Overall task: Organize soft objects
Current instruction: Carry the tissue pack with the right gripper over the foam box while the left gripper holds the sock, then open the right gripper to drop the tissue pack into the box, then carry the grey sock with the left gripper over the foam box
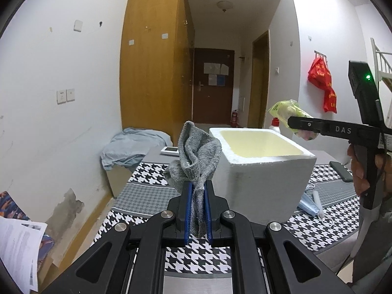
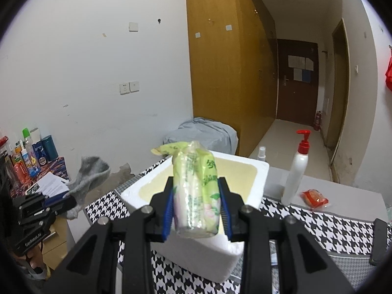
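Left wrist view: the left gripper (image 1: 197, 196) clamps a grey cloth (image 1: 196, 156) beside the foam box (image 1: 264, 178). The right gripper (image 2: 196, 210) grips a green tissue pack (image 2: 196, 188) over that box.

White letters "DAS" stand on the black body of the right claw (image 1: 301, 125). The pale green plastic packet (image 2: 196, 191) carries green Chinese characters, too blurred to read.
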`<state>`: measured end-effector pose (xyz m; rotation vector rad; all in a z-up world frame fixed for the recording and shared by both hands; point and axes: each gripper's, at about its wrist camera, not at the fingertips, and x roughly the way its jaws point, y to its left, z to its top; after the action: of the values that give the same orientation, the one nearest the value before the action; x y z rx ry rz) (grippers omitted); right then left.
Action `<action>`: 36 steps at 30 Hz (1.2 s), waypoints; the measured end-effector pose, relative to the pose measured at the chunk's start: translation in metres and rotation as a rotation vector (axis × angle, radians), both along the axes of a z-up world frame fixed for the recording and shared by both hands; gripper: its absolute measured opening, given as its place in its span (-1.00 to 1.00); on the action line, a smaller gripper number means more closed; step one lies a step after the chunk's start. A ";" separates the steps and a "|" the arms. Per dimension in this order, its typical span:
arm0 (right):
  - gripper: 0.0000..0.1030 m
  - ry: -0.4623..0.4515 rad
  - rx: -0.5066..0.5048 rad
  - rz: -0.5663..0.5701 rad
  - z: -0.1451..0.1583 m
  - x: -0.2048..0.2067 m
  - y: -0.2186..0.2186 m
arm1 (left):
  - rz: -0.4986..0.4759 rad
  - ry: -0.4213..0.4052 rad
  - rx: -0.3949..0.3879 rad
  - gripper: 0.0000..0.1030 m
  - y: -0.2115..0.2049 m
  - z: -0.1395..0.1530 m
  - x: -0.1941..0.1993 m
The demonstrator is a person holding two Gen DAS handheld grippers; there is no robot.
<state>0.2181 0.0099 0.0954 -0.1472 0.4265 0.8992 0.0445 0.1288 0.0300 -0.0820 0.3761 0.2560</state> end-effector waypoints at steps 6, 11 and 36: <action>-0.28 0.038 -0.011 -0.017 -0.005 0.014 0.010 | 0.003 0.007 -0.008 -0.80 0.006 -0.005 0.005; -0.28 0.058 -0.026 -0.029 -0.009 0.022 0.021 | 0.001 0.010 -0.020 -0.80 0.012 -0.008 0.008; 0.63 0.044 -0.015 -0.067 -0.006 0.018 0.012 | -0.017 -0.012 -0.027 -0.80 0.015 -0.003 0.011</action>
<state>0.2362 0.0219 0.0897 -0.1262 0.4761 0.8350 0.0556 0.1442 0.0272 -0.1066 0.3678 0.2334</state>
